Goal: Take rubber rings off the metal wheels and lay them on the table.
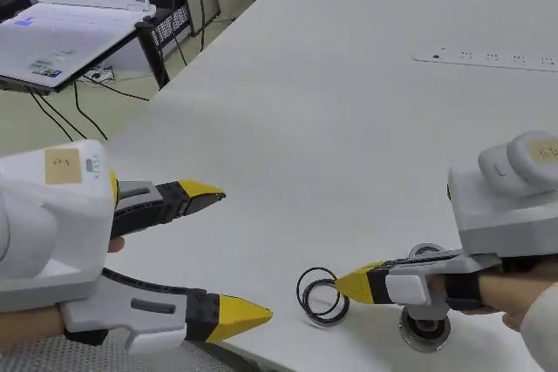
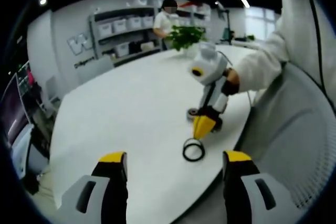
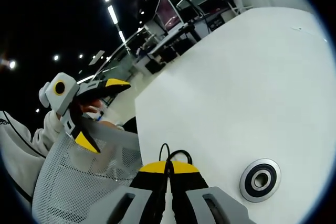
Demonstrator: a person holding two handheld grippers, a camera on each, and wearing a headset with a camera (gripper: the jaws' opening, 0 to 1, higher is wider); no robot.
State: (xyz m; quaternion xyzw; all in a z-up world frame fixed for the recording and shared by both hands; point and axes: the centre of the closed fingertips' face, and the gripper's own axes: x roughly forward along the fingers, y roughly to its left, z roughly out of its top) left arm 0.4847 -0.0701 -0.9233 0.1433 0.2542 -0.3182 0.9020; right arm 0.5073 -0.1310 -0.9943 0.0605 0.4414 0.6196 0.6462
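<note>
Tabletop (image 1: 349,84): broad, smooth, matte white slab with a rounded edge. It carries the metal wheel (image 1: 425,333), the landmark for this entry, near its front rim. Laptop (image 1: 70,15): silver, lid open and screen lit, on a separate stand far off to the wheel's left and beyond it. Left claw (image 1: 231,254): white moulded body with black jaws tipped in hard yellow wedges. It sits well apart from the wheel on its left, jaws spread wide and holding nothing. Right claw (image 1: 349,285): same build, reaching across just above the wheel, with its tip a little to the wheel's left. Its jaws are pressed fully together and appear to nip the edge of the rubber rings (image 1: 300,292). Power strip (image 1: 488,58): long, flat and white, lying far beyond the wheel toward the tabletop's back. Metal wheel: a small, thick disc with a bright machined rim, a dark band inside it and a pale hub, lying flat. A second silvery arc shows just past the right claw and may be another wheel, but that cannot be told. Rubber rings: thin, black and limp, seemingly two overlapping loops. They rest on or just over the tabletop near the wheel's left side. Progress, as judged: these rings look already off their wheel, with only the release onto the tabletop left for them. Whether the dark band on the wheel is a ring yet to be pulled cannot be told.
</note>
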